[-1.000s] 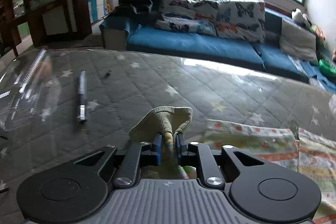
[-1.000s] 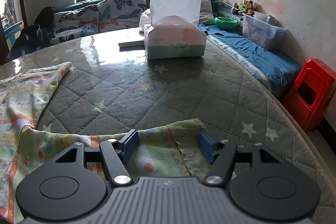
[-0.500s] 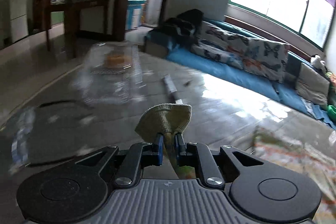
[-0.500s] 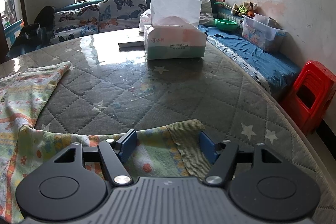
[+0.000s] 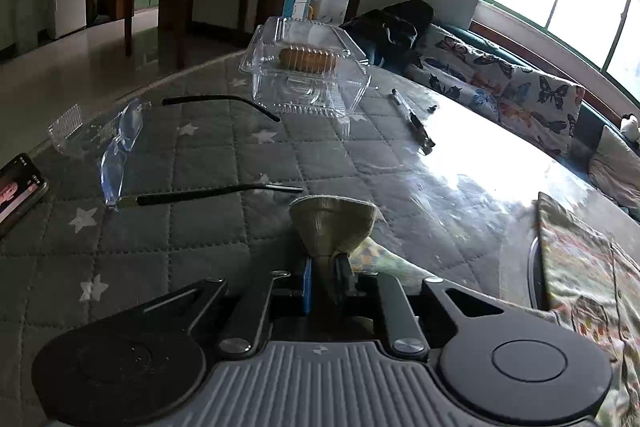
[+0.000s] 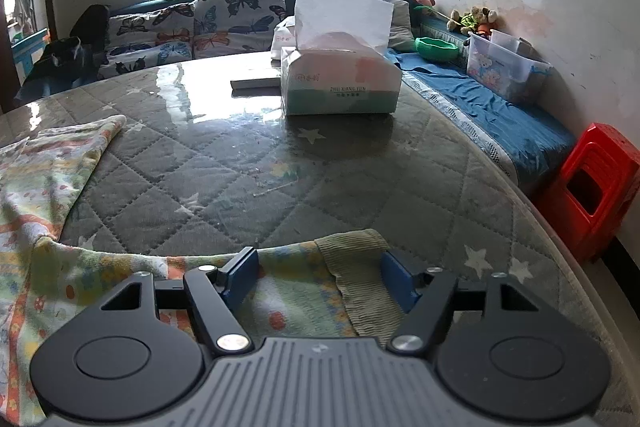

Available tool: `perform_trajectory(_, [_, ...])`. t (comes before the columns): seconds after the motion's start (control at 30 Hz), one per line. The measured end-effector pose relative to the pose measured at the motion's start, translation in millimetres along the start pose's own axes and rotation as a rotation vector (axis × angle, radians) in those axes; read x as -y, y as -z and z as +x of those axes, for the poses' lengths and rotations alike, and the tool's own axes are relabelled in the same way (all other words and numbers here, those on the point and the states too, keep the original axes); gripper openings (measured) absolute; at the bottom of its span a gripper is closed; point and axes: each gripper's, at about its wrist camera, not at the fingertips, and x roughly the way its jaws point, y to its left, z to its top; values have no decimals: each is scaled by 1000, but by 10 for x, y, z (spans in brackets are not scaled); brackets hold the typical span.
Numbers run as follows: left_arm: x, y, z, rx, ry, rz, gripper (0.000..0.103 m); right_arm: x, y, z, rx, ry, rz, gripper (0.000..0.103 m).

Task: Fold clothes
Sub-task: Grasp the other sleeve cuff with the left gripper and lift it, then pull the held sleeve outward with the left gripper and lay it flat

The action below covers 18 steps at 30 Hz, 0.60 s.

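A pastel floral garment (image 6: pixel 48 187) lies spread on the quilted, glass-topped table (image 6: pixel 248 163); its body shows at the right of the left wrist view (image 5: pixel 580 267). One ribbed olive sleeve cuff (image 5: pixel 332 223) fans out just past my left gripper (image 5: pixel 325 263). Its jaws are opening: the cuff's neck still stands between them, with a thin dark gap beside the left pad. My right gripper (image 6: pixel 320 267) sits over the other sleeve, jaws wide and opening. That ribbed cuff (image 6: pixel 356 267) lies flat between the fingers, untouched by the pads.
Left side of the table: clear glasses (image 5: pixel 120 147), a clear plastic box (image 5: pixel 308 71) with a pastry, a pen (image 5: pixel 412 119), a phone (image 5: pixel 16 187) at the edge. Right side: a tissue box (image 6: pixel 340 83). A red stool (image 6: pixel 592 187) stands beyond the table's rim.
My left gripper swept leftward across the table with the cuff, bringing the glasses and plastic box into view, and its jaws parted slightly. The right gripper stayed put and widened a little.
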Motion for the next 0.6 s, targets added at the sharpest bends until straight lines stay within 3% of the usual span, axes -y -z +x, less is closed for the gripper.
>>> perform_trajectory(0.1, [-47,-20,22,20,-43,3,40,-1,-5,-4,0,1,-3,74])
perform_trajectory(0.17, [-69,-37,10,24,-56,8,43,-5,-8,-24,-3,-2,-14,74])
perform_trajectory(0.23, [-81,-53,-19,36,-76,17,53,-35,-14,-61,-2,2,-41,73])
perform_trajectory(0.37, [-129,-75,-107,56,-97,12,61,-122,-37,-175,19,-10,-91,73])
perform_trajectory(0.47, [-116,-83,-153,49,-107,25,61,-215,-73,-299,37,-50,-110,73])
perform_trajectory(0.6, [-147,-114,-284,99,-135,46,70,-424,-116,-486,69,-120,-161,74])
